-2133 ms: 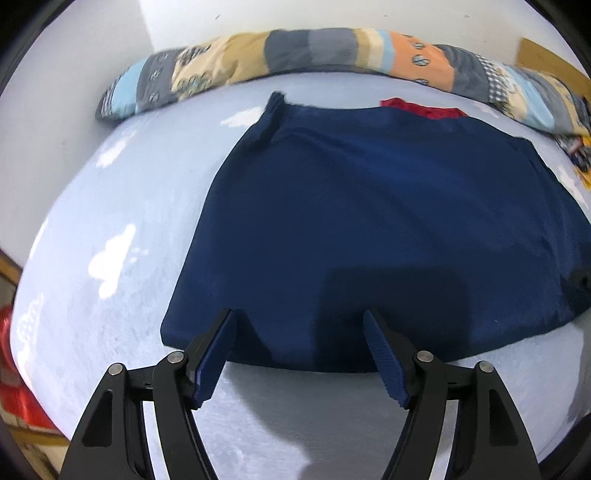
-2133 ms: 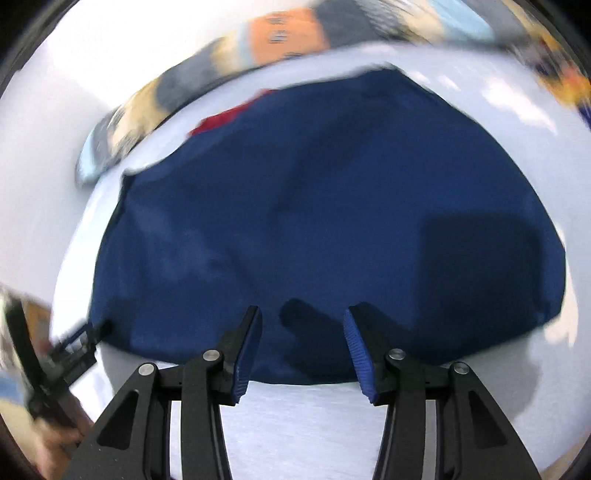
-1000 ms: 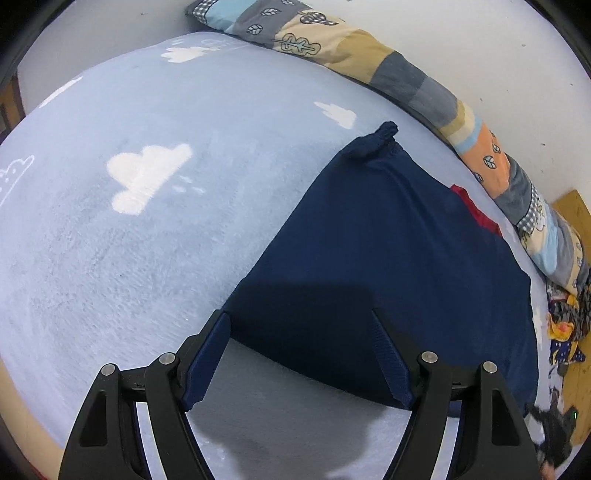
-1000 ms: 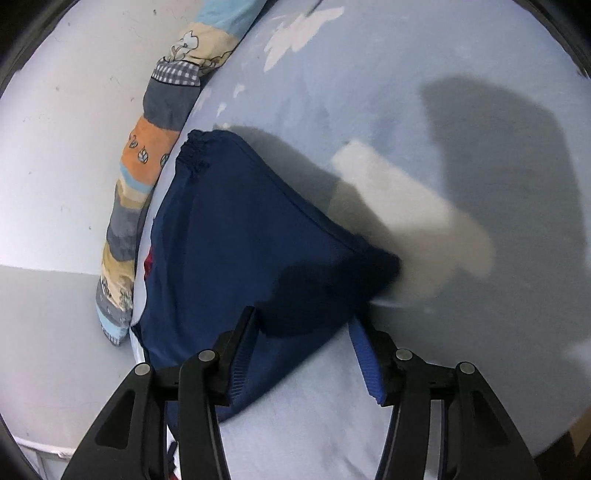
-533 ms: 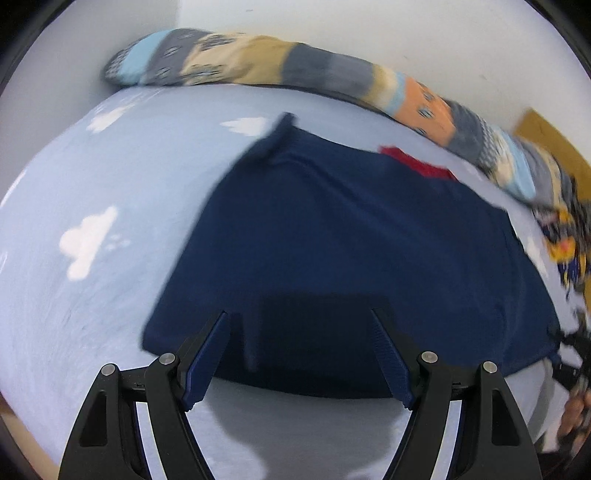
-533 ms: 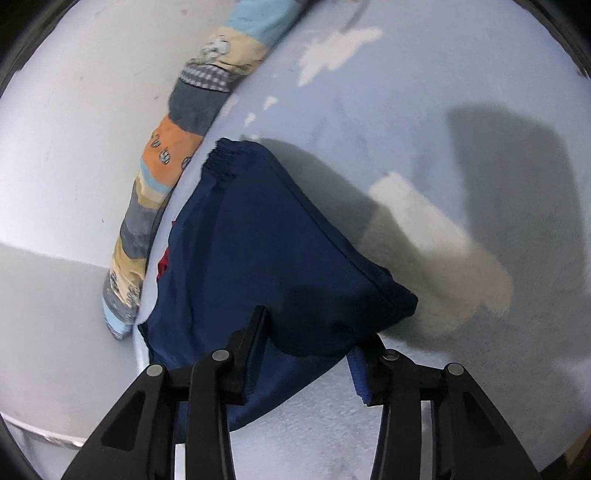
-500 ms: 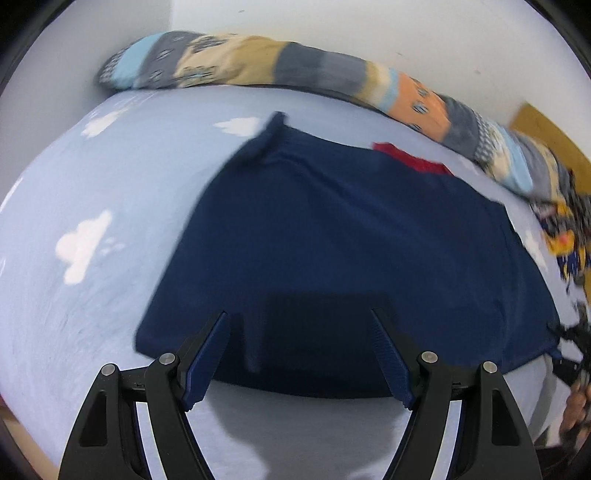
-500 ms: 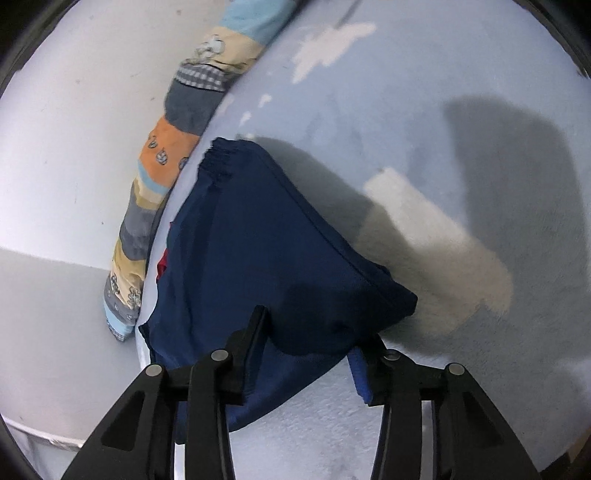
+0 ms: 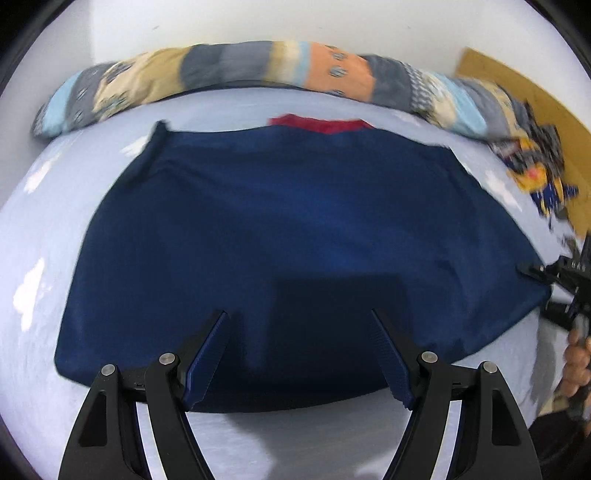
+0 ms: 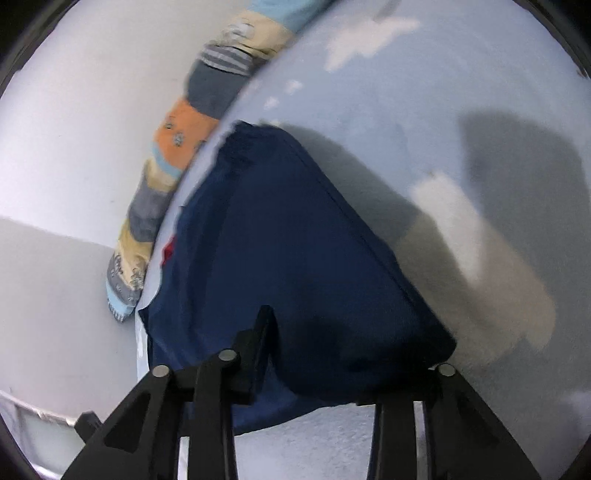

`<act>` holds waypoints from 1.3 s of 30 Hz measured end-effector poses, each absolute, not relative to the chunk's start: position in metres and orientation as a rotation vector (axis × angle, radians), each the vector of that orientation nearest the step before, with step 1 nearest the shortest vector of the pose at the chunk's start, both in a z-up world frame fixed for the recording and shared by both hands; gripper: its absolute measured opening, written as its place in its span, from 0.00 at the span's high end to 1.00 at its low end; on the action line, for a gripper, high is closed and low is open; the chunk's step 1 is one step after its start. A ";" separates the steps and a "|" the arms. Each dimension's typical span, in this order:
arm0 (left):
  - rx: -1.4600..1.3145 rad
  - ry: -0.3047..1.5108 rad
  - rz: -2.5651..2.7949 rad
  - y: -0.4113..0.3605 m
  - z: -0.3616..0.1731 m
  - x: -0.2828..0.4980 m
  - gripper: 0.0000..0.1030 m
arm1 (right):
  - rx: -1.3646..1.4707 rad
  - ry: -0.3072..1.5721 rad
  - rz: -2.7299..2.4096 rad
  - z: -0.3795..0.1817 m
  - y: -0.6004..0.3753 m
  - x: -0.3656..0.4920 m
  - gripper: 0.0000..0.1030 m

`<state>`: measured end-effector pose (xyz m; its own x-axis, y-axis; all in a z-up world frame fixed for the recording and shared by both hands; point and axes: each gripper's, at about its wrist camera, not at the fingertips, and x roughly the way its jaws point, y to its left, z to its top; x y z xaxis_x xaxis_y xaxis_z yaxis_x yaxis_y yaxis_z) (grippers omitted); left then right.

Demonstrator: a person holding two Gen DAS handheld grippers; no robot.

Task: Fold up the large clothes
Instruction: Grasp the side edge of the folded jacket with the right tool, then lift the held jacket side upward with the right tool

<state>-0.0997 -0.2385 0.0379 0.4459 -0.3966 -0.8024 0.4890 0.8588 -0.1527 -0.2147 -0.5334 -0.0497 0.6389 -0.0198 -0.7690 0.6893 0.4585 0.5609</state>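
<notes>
left gripper [image 9: 297, 354] is hovering wide open over the near hem of the navy garment [image 9: 295, 236]; right gripper [image 10: 328, 373] is sitting at the garment's corner, fabric draping over its fingers, can't tell if it's actually clamped; garment's lying flat on the pale blue bed [image 9: 44, 369]; patchwork bolster [image 9: 258, 70] is running along the wall behind.

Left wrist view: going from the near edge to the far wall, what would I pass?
Gripper → blue bedsheet → navy garment → red cloth → patchwork bolster → white wall.
</notes>
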 end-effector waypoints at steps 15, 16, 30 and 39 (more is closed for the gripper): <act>0.127 0.942 -0.591 -0.263 0.040 -0.109 0.27 | 1.143 0.657 -0.455 -0.080 -0.554 -0.209 0.65; 0.127 0.940 -0.585 -0.263 0.040 -0.110 0.27 | 1.129 0.658 -0.437 -0.075 -0.553 -0.207 0.75; 0.091 0.933 -0.557 -0.286 0.029 -0.092 0.27 | 0.954 0.601 -0.356 -0.014 -0.519 -0.193 0.86; 0.203 0.923 -0.468 -0.316 0.006 -0.084 0.24 | 0.937 0.588 -0.324 -0.005 -0.513 -0.187 0.86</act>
<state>-0.0840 -0.3165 0.0061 0.5125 -0.3005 -0.8044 0.4714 0.8815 -0.0289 -0.1867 -0.5131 -0.0049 0.7984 -0.0103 -0.6020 0.5033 0.5603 0.6579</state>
